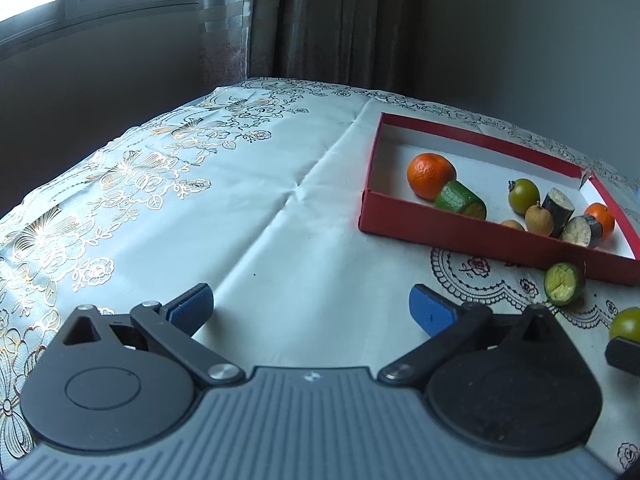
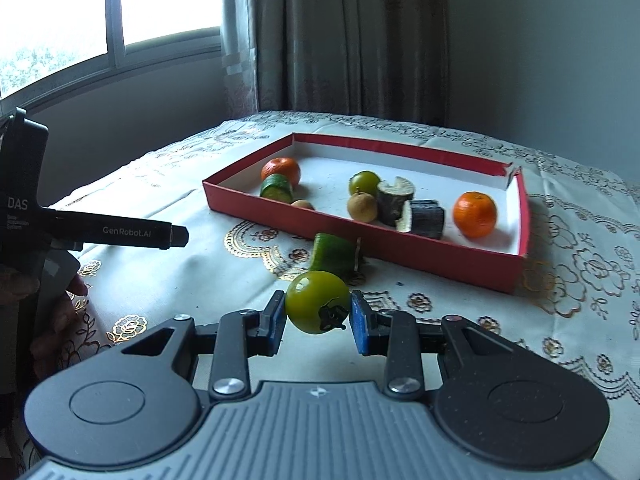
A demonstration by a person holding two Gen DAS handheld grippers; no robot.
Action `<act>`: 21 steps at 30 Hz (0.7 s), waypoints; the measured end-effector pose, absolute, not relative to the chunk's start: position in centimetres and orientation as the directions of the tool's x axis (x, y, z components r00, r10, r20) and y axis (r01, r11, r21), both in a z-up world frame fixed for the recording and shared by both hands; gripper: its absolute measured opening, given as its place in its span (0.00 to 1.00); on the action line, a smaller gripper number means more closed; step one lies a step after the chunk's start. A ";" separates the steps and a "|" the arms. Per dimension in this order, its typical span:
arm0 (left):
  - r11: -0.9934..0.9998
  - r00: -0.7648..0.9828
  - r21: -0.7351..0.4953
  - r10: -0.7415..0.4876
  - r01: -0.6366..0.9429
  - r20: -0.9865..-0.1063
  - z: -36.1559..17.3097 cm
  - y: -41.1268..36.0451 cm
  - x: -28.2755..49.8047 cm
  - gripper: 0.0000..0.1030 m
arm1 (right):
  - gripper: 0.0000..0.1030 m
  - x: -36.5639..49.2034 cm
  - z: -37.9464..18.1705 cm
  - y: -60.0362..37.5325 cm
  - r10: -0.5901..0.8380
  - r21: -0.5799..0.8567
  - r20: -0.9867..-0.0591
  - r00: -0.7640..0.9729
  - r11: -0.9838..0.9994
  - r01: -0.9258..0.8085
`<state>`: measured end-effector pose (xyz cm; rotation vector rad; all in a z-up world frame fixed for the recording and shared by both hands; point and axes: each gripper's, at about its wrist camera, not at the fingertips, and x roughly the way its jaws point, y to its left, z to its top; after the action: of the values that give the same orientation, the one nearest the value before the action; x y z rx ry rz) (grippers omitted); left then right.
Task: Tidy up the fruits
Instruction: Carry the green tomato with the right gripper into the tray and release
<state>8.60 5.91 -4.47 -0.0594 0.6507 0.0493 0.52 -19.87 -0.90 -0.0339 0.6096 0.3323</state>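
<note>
Fruit, a green one [image 2: 318,302], sat pinched in the right gripper [image 2: 318,312] jaws above the table [image 2: 440,304], the red tray [image 2: 360,236] ahead and apparently slightly right (left gripper [image 1: 312,312] jaws spread, empty).

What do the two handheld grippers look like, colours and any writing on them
Both the left gripper and the right gripper have black linkage arms with silver pivot screws, blue ribbed pads, round black discs and a grey ribbed body. White lettering reads "GenRobot.AI" and "DAS".

Black grippers [image 2: 318,322]; blue-padded jaws; silver screws
</note>
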 end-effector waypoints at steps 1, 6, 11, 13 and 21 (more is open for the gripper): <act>0.997 0.794 -0.036 0.028 -0.064 -0.607 -4.5 5.9 8.6 1.00 | 0.32 0.4 -0.9 -20.1 0.294 0.065 -0.565 0.771 0.947 -0.314; 0.998 0.791 -0.020 0.038 -0.063 -0.611 -4.5 5.7 8.6 1.00 | 0.32 0.2 -0.9 -21.2 0.287 0.066 -0.559 0.778 0.951 -0.303; 0.998 0.790 -0.007 0.045 -0.062 -0.612 -4.6 5.5 8.6 1.00 | 0.32 0.0 -0.6 -22.2 0.288 0.083 -0.539 0.792 0.953 -0.290; 0.998 0.789 -0.003 0.047 -0.061 -0.612 -4.6 5.5 8.6 1.00 | 0.32 0.0 -0.2 -22.4 0.283 0.079 -0.527 0.801 0.955 -0.286; 0.998 0.789 -0.009 0.039 -0.056 -0.613 -4.6 5.6 8.6 1.00 | 0.32 1.5 1.9 -23.0 0.257 0.045 -0.486 0.835 0.962 -0.270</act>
<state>8.62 5.60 -4.57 -0.0270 0.6591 0.0508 1.51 -22.96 1.91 -0.0258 0.5107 0.2788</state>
